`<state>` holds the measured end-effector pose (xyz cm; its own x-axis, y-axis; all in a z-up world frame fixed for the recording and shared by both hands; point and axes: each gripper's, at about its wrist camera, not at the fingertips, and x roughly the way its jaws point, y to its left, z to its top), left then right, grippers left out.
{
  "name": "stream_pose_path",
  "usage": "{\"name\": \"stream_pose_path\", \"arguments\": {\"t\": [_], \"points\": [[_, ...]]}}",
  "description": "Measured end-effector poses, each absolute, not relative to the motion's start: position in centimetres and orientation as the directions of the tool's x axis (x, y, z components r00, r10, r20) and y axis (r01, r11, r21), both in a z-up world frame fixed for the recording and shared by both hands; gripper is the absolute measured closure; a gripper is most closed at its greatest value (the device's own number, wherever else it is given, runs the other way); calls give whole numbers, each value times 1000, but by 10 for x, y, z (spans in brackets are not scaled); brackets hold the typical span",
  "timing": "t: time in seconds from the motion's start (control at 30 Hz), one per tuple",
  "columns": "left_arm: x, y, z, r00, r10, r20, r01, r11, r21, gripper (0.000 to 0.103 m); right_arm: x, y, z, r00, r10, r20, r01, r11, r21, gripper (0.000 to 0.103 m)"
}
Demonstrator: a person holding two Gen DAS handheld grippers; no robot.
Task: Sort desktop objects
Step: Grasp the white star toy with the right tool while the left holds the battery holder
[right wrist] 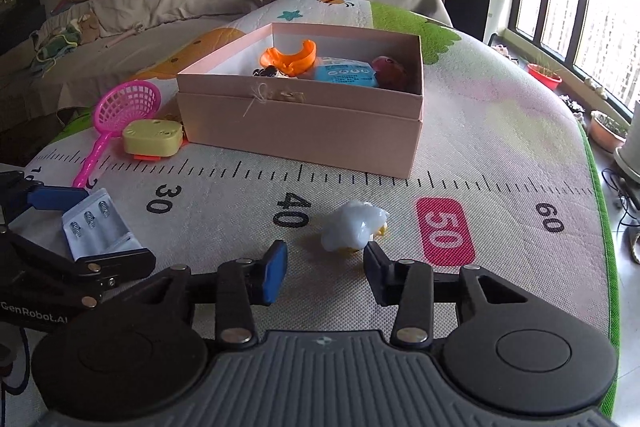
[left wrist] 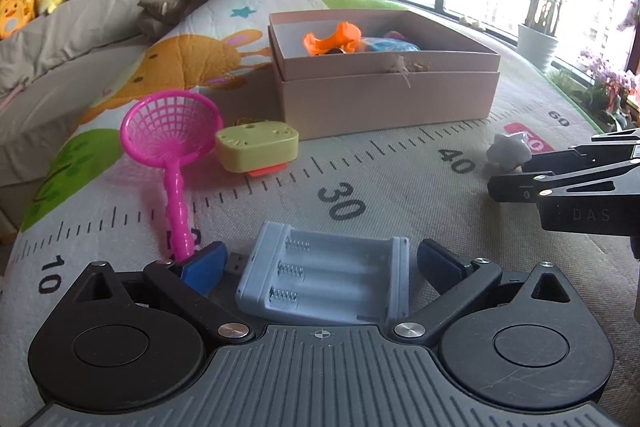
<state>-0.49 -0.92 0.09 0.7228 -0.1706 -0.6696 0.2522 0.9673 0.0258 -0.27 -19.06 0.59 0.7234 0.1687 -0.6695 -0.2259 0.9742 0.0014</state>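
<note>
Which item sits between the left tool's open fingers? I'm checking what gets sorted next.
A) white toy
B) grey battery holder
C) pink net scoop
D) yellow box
B: in the left wrist view the grey battery holder lies between the left tool fingers, which stand apart from it.

The box (right wrist: 300,123) is sitting on the mat (right wrist: 500,147). The net scoop (right wrist: 120,111) and the little case (right wrist: 152,137) are lying left of the box. The battery holder (right wrist: 102,227) is lying before the box, to its left. The small toy (right wrist: 354,225) is lying before the box too.
</note>
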Motion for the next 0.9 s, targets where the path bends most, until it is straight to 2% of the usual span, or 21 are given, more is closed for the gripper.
{"name": "stream_pose_path", "arguments": {"t": [0.07,0.2,0.3,0.5,0.63,0.9], "points": [[-7,-10,2,723,-184,-666,264,964,21,5,-4,-188,6,722,172,-671,-234,972,-3,61],[-12,-13,2,727,-178,-663,266,963,32,5,-8,-185,7,718,174,-673,-244,970,-9,61],[-16,-14,3,719,-187,-670,270,963,21,5,-12,-185,8,711,179,-680,-251,968,-7,65],[-31,-21,8,710,-207,-673,310,950,35,6,-25,-189,15,675,224,-703,-300,954,17,80],[-32,-16,24,737,-220,-639,309,951,29,6,-30,-198,27,675,240,-698,-300,953,38,93],[-22,-9,51,782,-224,-582,291,956,22,6,-35,-213,65,763,228,-604,-268,963,25,93]]}}
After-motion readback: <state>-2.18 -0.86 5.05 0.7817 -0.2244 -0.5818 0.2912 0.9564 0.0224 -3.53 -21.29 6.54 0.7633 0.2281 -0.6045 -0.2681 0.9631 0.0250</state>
